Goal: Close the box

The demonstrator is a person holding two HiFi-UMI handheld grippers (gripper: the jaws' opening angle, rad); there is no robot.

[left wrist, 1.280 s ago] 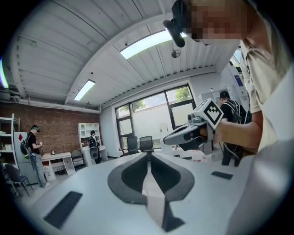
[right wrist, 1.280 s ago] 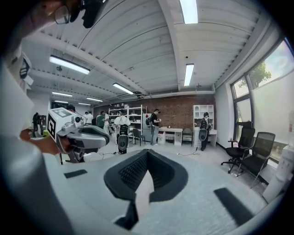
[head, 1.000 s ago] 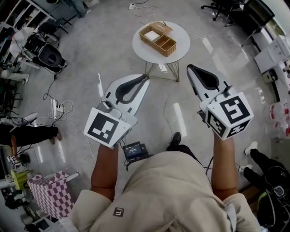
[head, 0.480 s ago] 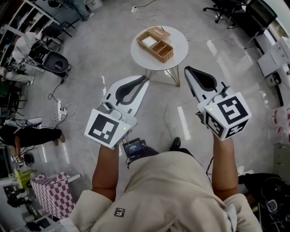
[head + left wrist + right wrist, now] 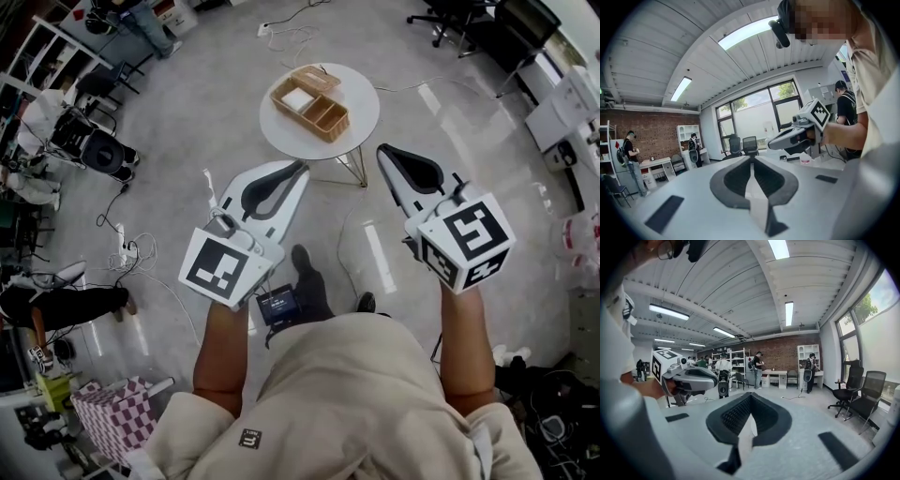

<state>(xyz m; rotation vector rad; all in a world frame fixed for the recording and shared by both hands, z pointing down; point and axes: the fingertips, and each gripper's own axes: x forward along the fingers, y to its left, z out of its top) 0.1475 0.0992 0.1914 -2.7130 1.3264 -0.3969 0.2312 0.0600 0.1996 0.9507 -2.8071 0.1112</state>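
Head view, 6 o'clock: person's beige shirt [image 5: 356,403]; bare forearms reach towards 12
Left gripper [image 5: 300,166]: white, black-padded tongs at 10 o'clock; jaws together, nothing between them
Right gripper [image 5: 381,150]: matching tongs at 2 o'clock; jaws together, empty
Tan wicker box [image 5: 310,101]: 12 o'clock, compartments showing, on round white table [image 5: 361,94]; apart from both grippers

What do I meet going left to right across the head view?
Checkered box → left gripper, jaws together → right gripper, jaws together. Left out: the round table and the wooden box on it, which overlap the left gripper's span.
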